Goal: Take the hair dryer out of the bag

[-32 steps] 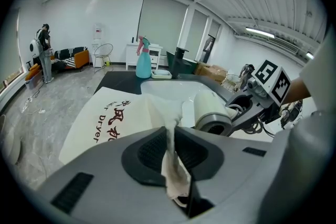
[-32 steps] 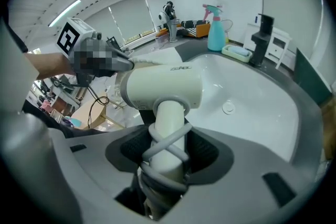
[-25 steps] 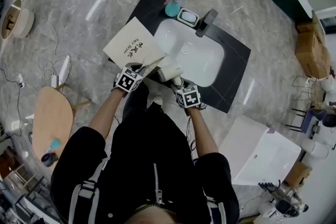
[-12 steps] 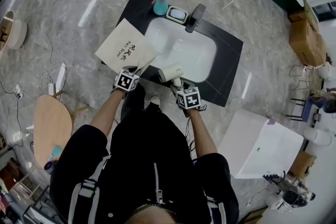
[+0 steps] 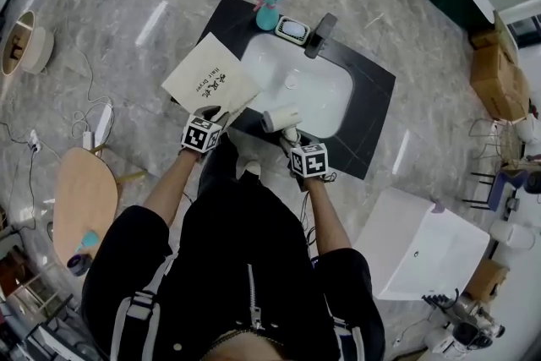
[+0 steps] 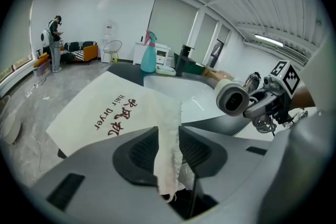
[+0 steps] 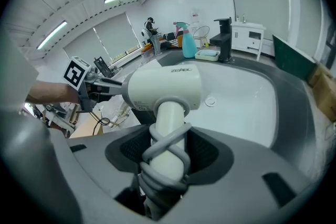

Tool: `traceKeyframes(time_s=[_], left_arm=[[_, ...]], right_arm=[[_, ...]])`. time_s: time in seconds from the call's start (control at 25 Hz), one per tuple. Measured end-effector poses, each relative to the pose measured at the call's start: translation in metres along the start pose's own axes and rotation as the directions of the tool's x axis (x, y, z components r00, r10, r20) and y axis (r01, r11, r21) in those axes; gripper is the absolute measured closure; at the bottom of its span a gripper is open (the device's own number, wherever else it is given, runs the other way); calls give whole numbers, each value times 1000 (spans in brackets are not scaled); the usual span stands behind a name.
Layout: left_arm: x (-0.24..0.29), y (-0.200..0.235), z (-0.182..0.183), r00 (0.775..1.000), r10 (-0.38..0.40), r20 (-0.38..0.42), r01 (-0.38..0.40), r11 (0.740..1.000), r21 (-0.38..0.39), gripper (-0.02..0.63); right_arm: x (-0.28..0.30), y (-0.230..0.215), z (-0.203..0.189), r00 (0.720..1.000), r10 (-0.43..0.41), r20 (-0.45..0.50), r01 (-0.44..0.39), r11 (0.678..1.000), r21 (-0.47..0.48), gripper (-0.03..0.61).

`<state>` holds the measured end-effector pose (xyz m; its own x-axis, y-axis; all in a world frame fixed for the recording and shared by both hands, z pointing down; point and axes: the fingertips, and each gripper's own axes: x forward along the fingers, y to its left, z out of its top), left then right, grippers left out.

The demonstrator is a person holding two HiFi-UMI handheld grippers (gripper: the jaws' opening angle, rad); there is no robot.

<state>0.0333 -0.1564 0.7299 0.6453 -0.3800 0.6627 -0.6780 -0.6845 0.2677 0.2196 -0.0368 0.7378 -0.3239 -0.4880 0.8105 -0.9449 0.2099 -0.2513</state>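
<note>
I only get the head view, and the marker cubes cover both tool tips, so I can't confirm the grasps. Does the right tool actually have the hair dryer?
Observer: Yes. The right gripper view shows the right tool closed on the handle of the hair dryer, over the cord wound round it.
Operator: Is the left tool clamping the bag?
Observer: No. The left tool has just been opening its jaws. An edge of the bag hangs loosely between them, unpinched.
Operator: Is anyone close by?
Observer: Not close. The left gripper view shows a person standing far off, beside a sofa.
</note>
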Motion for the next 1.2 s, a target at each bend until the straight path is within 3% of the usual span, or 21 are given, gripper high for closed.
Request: traceKeyframes(time_s=[0.2,0.44,0.96,1.2], left_arm=[[-30,7,33,992,50,112,-53,998,18,494],[-71,13,82,963,104,248,-118,992,42,495],[-139,-3,165,893,132,429,-195,975,106,572],[-161,-16,192,861,104,497,-190,974,125,583]], right_arm=[[-7,-1,22,998,7,59,-7,1000,2,348],[-33,9,76,982,24,186,-18,999,-34,350],[-108,32,194,889,64,453,-15,994,-110,350],[-135,35,216,842,78,534,-23,994,-109,350]])
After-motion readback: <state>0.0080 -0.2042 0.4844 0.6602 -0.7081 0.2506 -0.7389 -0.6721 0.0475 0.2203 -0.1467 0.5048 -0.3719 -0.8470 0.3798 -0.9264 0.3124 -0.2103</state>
